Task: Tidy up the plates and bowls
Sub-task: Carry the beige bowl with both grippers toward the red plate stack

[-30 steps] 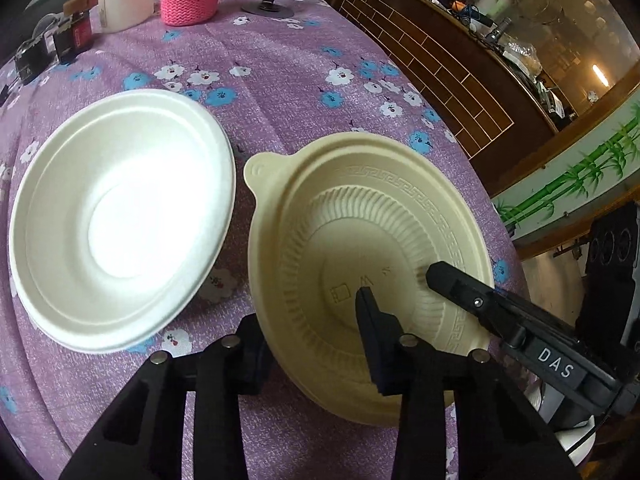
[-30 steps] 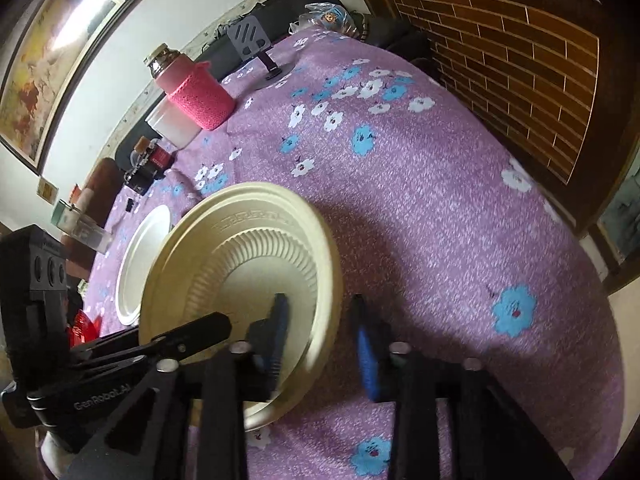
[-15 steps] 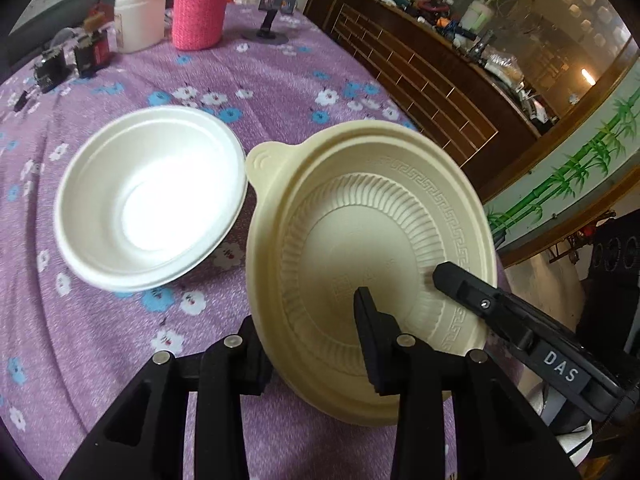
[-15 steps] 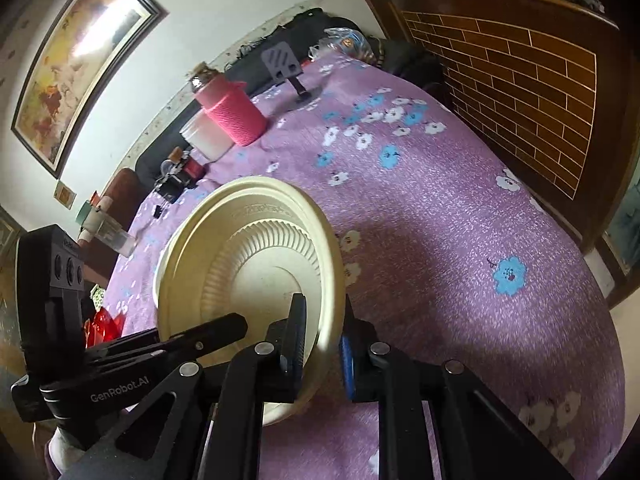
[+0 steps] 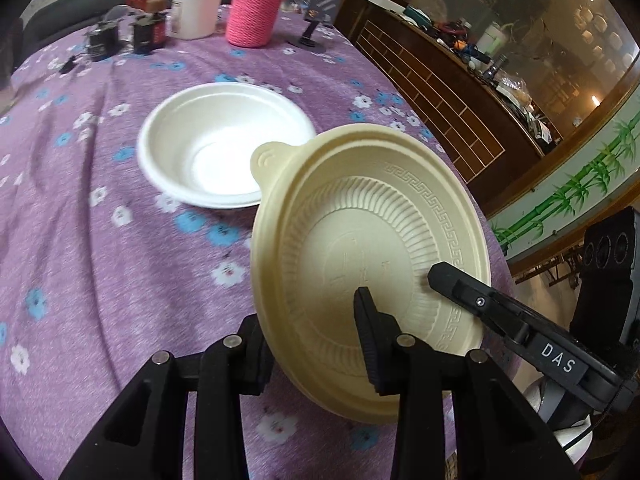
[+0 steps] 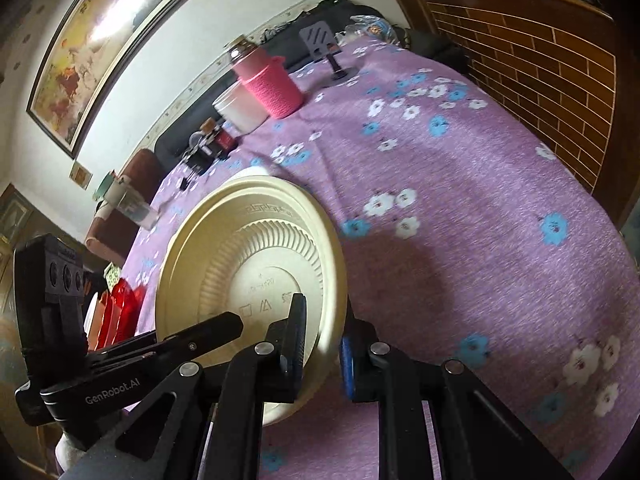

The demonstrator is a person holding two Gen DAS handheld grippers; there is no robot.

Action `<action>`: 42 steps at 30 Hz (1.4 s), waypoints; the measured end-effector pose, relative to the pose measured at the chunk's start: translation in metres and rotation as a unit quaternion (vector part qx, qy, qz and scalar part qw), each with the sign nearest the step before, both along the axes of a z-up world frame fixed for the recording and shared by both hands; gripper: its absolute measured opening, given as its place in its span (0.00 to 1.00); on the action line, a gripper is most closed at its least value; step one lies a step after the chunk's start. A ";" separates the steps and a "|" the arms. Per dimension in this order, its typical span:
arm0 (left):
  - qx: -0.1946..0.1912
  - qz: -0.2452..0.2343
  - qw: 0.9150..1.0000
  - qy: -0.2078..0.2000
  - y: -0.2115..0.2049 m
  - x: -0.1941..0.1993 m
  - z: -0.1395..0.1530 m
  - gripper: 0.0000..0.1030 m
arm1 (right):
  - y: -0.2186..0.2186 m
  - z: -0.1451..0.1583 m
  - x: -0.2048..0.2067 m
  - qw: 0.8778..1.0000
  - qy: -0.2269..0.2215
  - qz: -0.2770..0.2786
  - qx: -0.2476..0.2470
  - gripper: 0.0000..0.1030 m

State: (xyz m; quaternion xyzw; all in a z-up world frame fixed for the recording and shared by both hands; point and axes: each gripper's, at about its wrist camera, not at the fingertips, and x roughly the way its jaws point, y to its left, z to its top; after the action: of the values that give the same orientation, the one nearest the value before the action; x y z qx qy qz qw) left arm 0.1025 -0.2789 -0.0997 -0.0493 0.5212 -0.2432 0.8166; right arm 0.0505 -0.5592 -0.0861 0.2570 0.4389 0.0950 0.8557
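A cream plastic bowl [image 5: 372,248] with a ribbed wall and a small tab handle hangs tilted above the purple flowered tablecloth [image 5: 100,248]. My left gripper [image 5: 312,344] is shut on its near rim, one finger inside and one underneath. My right gripper [image 6: 322,348] is shut on the opposite rim of the cream bowl [image 6: 256,256]. In the left wrist view one of the right gripper's fingers [image 5: 500,312] lies across the bowl's edge. A white paper bowl [image 5: 224,148] sits upright on the cloth just beyond the cream bowl's tab.
At the table's far end stand a pink knit-sleeved bottle [image 5: 254,16], a white jar [image 5: 196,8], small dark items [image 5: 144,32] and a phone stand [image 5: 316,12]. A brick-patterned wooden counter [image 5: 440,80] runs along the right. Red objects [image 6: 120,308] lie at the left.
The right gripper's jaws closed onto the cream bowl's rim. Both grippers then rose, lifting and tilting the bowl off the cloth. The white bowl now looks farther away.
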 end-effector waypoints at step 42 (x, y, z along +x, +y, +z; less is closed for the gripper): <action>-0.017 0.307 0.944 -0.124 0.307 -0.066 0.061 0.34 | 0.330 0.074 0.021 0.955 -0.088 0.276 -0.064 0.17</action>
State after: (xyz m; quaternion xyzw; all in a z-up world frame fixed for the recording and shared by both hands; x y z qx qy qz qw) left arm 0.0365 0.0285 -0.0391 -0.1900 0.3711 0.0059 0.9089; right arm 0.0719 -0.2294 -0.0120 0.0610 0.4209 0.3210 0.8462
